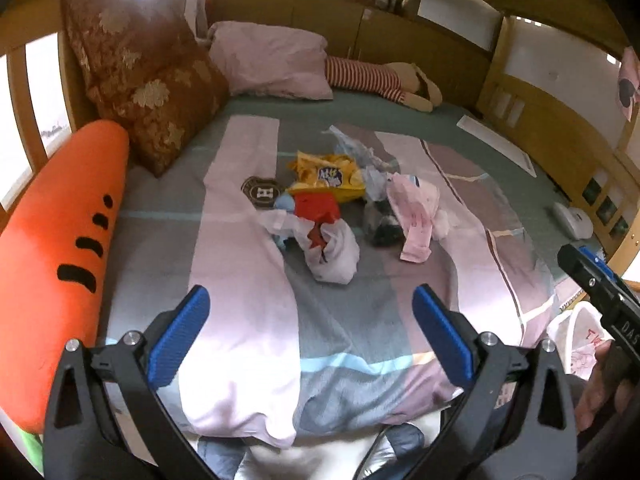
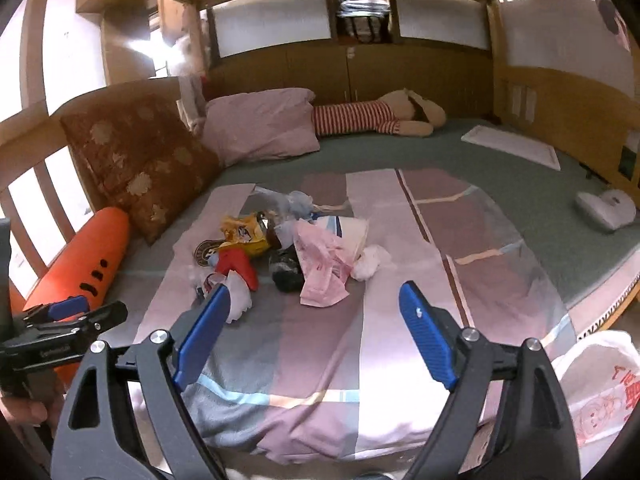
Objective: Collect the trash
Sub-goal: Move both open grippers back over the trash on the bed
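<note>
A pile of trash lies mid-bed on the patchwork quilt [image 1: 248,320]: a yellow snack bag [image 1: 326,178], a red wrapper [image 1: 318,208], a crumpled white bag [image 1: 334,254], a pink plastic bag [image 1: 416,216], a dark bundle [image 1: 382,226] and a round brown coaster-like disc [image 1: 262,193]. The same pile shows in the right wrist view, with the pink bag [image 2: 324,268] and the red wrapper [image 2: 236,266]. My left gripper [image 1: 310,308] is open and empty, short of the pile. My right gripper [image 2: 314,306] is open and empty, just before the pile.
An orange carrot cushion [image 1: 60,264] and a brown floral pillow [image 1: 148,92] line the left side. A pink pillow [image 1: 272,60] and a striped plush toy [image 1: 384,80] lie at the back. A white printed bag [image 2: 600,392] hangs at the bed's right edge. Wooden walls surround the bed.
</note>
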A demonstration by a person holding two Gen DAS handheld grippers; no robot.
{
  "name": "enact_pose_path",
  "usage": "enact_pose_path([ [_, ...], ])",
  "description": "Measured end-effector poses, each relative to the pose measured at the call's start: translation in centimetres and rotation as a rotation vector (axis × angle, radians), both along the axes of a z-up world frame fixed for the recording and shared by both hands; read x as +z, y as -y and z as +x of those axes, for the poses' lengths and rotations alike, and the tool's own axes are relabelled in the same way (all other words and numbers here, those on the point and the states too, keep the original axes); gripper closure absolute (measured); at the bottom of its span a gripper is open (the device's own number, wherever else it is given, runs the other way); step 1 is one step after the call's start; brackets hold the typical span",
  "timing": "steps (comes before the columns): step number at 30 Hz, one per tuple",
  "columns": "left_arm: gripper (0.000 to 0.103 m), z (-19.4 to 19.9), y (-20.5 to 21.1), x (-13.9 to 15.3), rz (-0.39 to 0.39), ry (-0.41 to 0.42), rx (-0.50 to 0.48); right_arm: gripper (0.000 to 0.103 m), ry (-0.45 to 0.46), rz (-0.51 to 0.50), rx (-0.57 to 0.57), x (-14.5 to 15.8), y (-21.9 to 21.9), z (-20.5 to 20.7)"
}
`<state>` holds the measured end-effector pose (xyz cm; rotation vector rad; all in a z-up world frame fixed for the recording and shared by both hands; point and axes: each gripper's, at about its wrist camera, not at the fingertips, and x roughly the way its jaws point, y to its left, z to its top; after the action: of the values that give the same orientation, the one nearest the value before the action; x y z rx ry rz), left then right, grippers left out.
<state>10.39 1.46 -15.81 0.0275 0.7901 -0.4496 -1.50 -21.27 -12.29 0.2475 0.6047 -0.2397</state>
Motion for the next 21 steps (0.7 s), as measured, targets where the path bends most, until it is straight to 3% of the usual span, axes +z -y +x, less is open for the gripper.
enact_pose_path([
  [21, 0.003, -0.35, 0.39, -0.38, 0.012, -0.018, -0.009, 0.019, -0.025, -0.003, 0.012, -0.58, -0.51, 0.72],
])
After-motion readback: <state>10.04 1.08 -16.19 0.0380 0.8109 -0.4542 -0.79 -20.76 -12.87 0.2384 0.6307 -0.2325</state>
